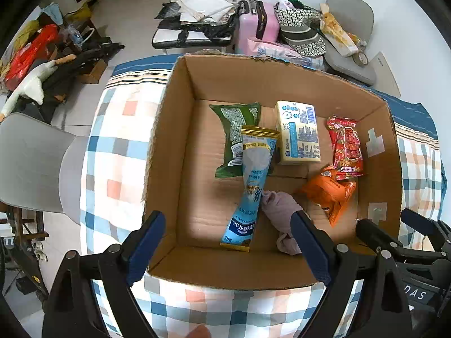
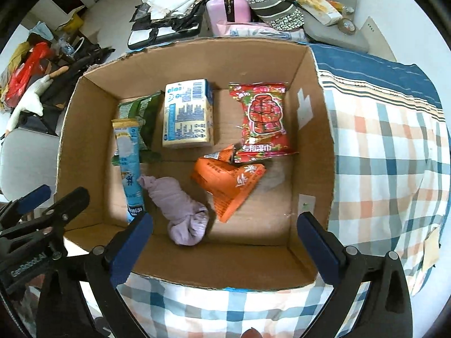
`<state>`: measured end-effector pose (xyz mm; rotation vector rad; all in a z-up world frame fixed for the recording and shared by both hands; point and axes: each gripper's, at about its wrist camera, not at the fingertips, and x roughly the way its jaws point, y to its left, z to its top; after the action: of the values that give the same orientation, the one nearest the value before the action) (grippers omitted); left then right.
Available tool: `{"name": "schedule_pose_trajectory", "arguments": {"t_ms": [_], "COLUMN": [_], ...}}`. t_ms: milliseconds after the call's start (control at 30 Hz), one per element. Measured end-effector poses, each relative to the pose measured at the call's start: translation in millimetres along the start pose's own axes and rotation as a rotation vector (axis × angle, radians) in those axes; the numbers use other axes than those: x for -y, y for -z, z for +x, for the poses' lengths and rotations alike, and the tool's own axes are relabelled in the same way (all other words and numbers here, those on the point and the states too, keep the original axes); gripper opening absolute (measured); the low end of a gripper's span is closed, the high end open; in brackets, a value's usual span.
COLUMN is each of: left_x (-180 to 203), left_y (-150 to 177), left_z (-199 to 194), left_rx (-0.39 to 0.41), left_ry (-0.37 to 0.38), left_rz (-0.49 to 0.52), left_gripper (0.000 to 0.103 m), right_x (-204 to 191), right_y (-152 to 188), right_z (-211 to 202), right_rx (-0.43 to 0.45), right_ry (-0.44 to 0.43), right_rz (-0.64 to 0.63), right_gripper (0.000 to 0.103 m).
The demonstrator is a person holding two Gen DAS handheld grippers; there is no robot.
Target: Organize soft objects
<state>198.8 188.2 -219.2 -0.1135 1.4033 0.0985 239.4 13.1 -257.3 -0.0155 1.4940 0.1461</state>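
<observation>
An open cardboard box (image 1: 169, 146) (image 2: 315, 129) sits on a checked cloth. Inside lie a green packet (image 1: 234, 129) (image 2: 146, 112), a long blue packet (image 1: 251, 186) (image 2: 128, 163), a cream and blue tissue pack (image 1: 298, 132) (image 2: 187, 112), a red wet-wipes pack (image 1: 345, 149) (image 2: 263, 118), an orange packet (image 1: 329, 194) (image 2: 231, 183) and a rolled lilac cloth (image 1: 282, 214) (image 2: 180, 214). My left gripper (image 1: 228, 245) is open and empty above the box's near wall. My right gripper (image 2: 225, 242) is open and empty above the same wall, to the right of the left one.
The checked cloth (image 1: 118, 152) (image 2: 389, 152) covers the surface around the box. A grey chair (image 1: 33, 163) stands at the left. A pink suitcase (image 1: 258, 22) (image 2: 228, 5), bags and floor clutter lie beyond the box's far wall.
</observation>
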Motion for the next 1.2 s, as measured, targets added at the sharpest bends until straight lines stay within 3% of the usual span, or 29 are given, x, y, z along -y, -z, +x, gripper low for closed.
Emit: {"name": "schedule_pose_trajectory", "arguments": {"t_ms": [367, 733, 1200], "left_x": [7.4, 20.0, 17.3], "left_y": [22.5, 71.6, 115.8], "left_z": [-65.1, -171.0, -245.7], "left_rx": [0.122, 0.258, 0.347], "left_ry": [-0.027, -0.004, 0.008], "left_rz": [0.014, 0.033, 0.014], "left_gripper": [0.091, 0.091, 0.091], "right_x": [8.9, 12.3, 18.9], "right_y": [19.2, 77.7, 140.5], "right_z": [-38.2, -158.1, -262.7], "right_rx": [0.072, 0.257, 0.406], "right_ry": [0.018, 0.033, 0.057], "right_rz": [0.006, 0.000, 0.023], "right_gripper": [0.103, 0.103, 0.103]}}
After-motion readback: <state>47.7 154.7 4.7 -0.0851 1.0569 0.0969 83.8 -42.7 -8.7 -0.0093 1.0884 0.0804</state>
